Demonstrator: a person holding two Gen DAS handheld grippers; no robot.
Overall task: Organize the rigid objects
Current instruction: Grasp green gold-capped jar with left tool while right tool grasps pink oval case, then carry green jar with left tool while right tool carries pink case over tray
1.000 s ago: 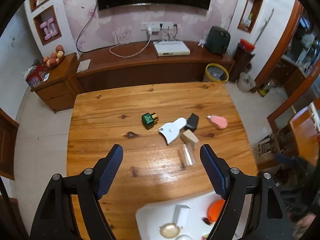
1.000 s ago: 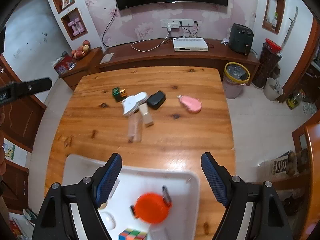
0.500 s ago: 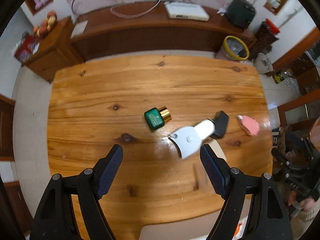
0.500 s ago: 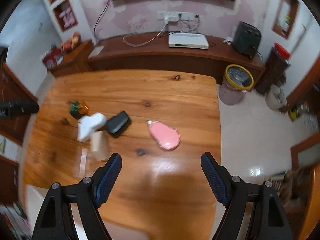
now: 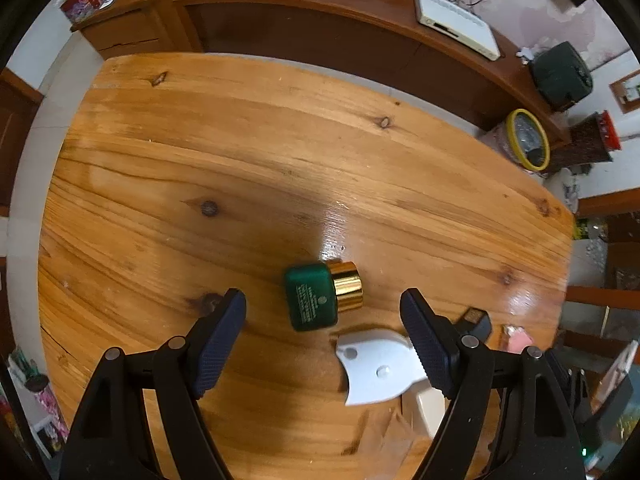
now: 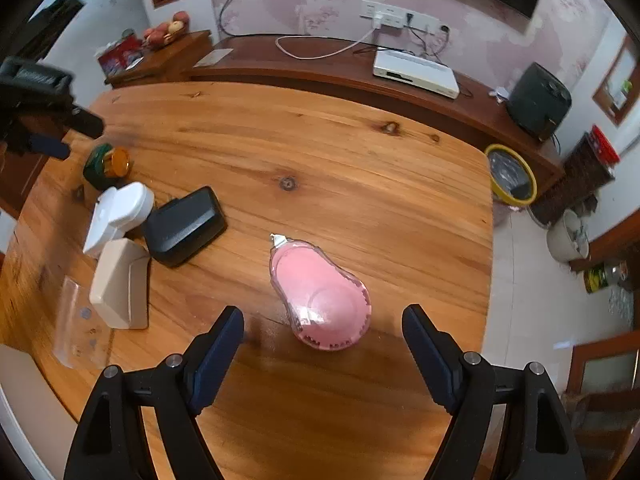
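Left gripper (image 5: 323, 322) jaws apart above green bottle (image 5: 314, 302) on table (image 5: 240, 152); right gripper (image 6: 323, 334) jaws apart above pink tape dispenser (image 6: 320, 294), nothing held.

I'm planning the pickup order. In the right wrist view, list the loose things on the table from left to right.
Clear plastic piece → green bottle with gold cap → white flat piece → beige block → black case → pink tape dispenser.

Left gripper (image 5: 322, 312) points straight down, jaws spread wide, nothing clamped. Right gripper (image 6: 322, 328) tilts steeply down toward twelve o'clock, jaws equally wide, pads bare.
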